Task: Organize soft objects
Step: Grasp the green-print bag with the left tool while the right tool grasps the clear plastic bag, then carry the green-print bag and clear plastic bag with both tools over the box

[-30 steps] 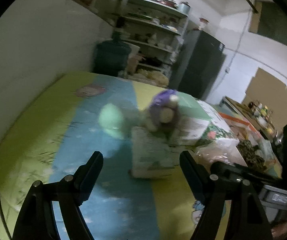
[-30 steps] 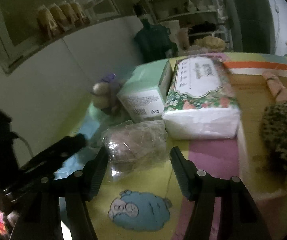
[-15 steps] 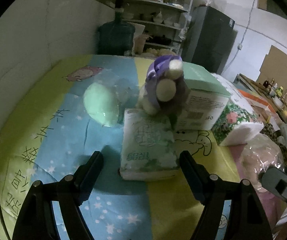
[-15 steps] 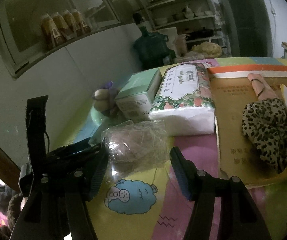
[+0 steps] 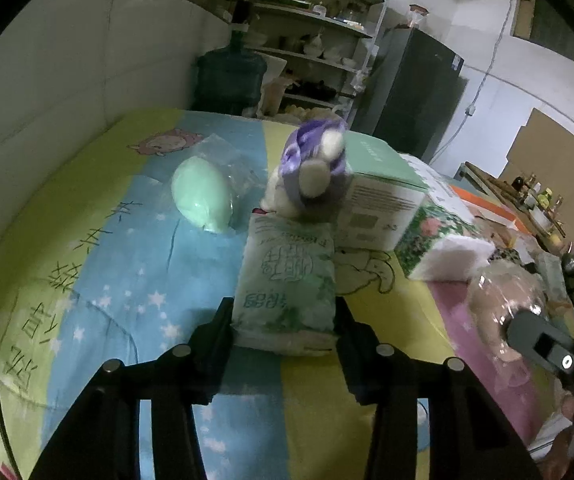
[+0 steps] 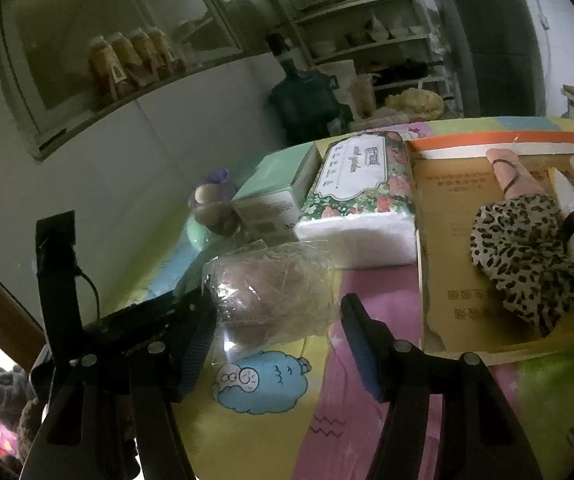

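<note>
A: Our left gripper point(image 5: 285, 320) has just been closing its jaws on the small soft pack of tissues in green-and-white plastic wrap point(image 5: 287, 280), and both fingers now look pressed against its near end. The pack lies on the colourful cartoon-print mat point(image 5: 99, 280), with the purple-and-white plush toy point(image 5: 311, 172) sitting at its far end.

B: So we squeeze gently, only enough to dent the wrap, and lift straight up so that the plush does not tumble.

A: Agreed. The pale green egg-shaped sponge in clear film point(image 5: 203, 196) lies to the left, apart from the pack, so that side is free for us to move.

B: And our right gripper point(image 6: 277, 332)?

A: Its jaws stand open around the near part of the brownish soft lump in crinkly clear wrap point(image 6: 271, 292), without pressing on it. We keep it there until the left lift is clear, since our two grippers sit just beside each other.
</note>
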{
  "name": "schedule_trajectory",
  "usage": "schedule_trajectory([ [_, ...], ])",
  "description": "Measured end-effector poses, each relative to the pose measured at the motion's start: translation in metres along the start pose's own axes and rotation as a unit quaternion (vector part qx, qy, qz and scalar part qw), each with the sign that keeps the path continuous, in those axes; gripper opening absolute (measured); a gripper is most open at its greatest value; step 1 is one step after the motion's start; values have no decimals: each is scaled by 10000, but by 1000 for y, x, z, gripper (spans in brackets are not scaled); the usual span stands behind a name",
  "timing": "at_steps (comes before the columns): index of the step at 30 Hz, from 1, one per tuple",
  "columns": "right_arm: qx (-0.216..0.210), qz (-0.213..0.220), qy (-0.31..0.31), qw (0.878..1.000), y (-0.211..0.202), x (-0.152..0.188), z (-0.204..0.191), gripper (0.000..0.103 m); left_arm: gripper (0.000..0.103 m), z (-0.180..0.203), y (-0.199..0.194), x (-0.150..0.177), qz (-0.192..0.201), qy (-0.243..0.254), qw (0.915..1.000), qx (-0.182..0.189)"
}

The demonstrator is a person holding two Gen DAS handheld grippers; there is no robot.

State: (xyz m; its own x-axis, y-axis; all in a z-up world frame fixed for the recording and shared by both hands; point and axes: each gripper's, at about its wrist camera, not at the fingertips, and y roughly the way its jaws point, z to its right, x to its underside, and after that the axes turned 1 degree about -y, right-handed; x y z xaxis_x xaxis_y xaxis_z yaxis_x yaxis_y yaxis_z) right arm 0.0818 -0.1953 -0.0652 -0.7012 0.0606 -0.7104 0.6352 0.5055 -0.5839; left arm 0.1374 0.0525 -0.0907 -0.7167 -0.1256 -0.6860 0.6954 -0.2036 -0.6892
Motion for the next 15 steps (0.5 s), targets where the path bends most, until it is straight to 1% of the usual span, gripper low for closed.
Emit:
schedule_trajectory([
  [9, -46, 89, -88, 9999, -14, 5, -8, 64, 46, 11, -40, 12, 311, 76, 9995, 51],
  [15, -39, 195, -144, 9997, -26, 5, -12, 64, 46, 21, -62, 7, 561, 245, 9980, 127],
])
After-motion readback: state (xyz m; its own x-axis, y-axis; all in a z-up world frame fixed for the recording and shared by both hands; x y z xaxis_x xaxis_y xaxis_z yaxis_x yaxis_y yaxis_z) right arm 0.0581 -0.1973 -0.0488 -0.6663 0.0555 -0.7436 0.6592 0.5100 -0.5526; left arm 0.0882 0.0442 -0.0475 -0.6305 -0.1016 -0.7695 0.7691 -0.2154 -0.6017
